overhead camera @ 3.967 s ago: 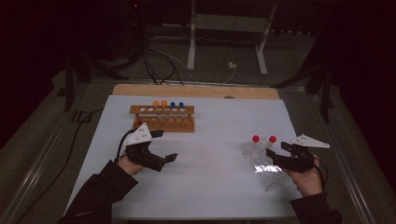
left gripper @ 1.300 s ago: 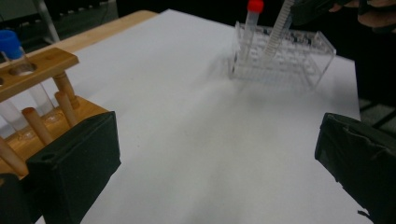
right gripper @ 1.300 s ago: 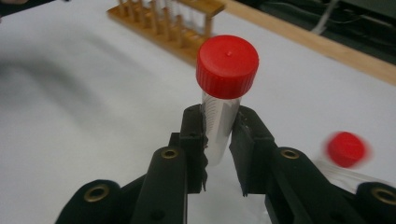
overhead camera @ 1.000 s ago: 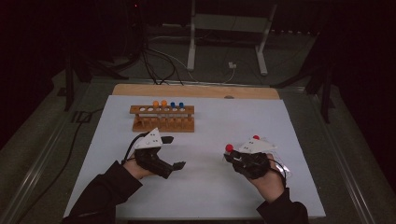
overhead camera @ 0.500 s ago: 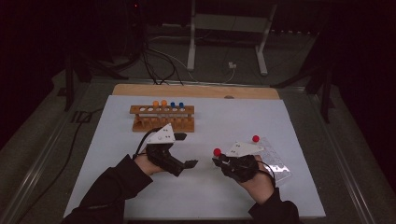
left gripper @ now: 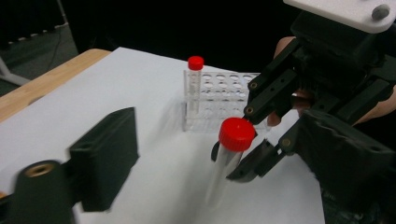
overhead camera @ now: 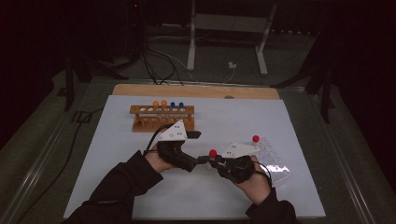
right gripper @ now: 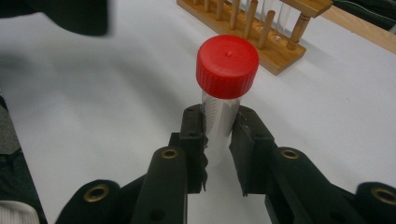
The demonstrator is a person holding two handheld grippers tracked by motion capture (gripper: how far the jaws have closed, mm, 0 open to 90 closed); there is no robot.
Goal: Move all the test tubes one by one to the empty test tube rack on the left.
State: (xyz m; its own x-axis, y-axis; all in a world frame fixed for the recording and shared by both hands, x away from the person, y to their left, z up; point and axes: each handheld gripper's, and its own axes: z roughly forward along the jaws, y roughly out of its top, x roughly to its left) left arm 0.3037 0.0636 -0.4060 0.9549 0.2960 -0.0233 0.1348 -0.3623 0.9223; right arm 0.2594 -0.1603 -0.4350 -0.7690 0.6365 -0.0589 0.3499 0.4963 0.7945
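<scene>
The right claw (right gripper: 218, 140) grips a red-capped tube (right gripper: 223, 88) above the white worktop (overhead camera: 140, 186), while the left claw (overhead camera: 198, 147), jaws just closing and empty, hovers beside it.

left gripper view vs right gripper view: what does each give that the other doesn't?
Left gripper view: the clear rack with a second tube, red-capped, standing in it. Right gripper view: the wooden rack behind. Shared: the right tool shut on the held tube, red-capped, above the white sheet.
</scene>
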